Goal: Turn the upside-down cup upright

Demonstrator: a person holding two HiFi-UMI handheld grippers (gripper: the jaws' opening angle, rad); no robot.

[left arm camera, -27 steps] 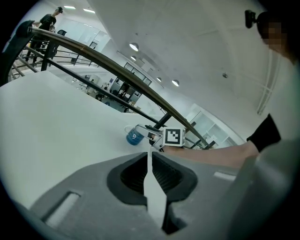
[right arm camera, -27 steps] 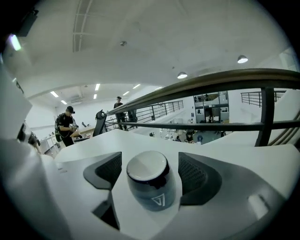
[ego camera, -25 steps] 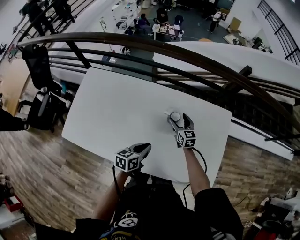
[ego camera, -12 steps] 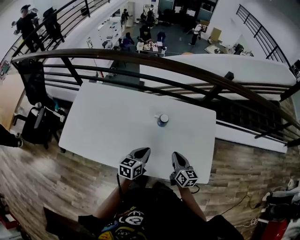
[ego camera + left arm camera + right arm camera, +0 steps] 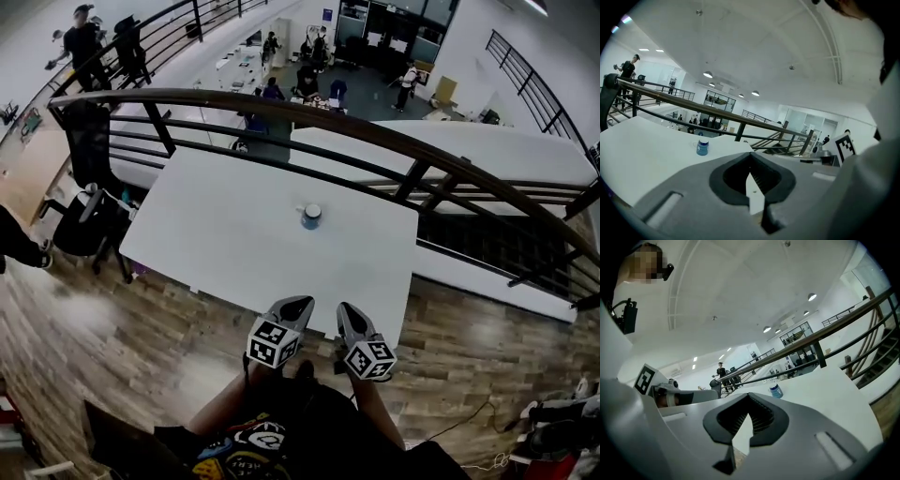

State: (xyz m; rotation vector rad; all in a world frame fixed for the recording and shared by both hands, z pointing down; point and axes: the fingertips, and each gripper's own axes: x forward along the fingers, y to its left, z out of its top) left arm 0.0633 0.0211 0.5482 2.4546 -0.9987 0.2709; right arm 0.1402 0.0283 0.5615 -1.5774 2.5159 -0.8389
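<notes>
Cup: one small blue cup (image 5: 311, 217) with a pale top, standing on the white rectangular table (image 5: 216, 234); too small for me to tell which end is up.
My left gripper (image 5: 298, 303): jaws clenched, nothing between.
My right gripper (image 5: 344, 308): jaws clenched, nothing between.
Gap: both grippers at the near table edge, well apart from the cup.
Beyond: one dark curved railing (image 5: 375, 131).
</notes>
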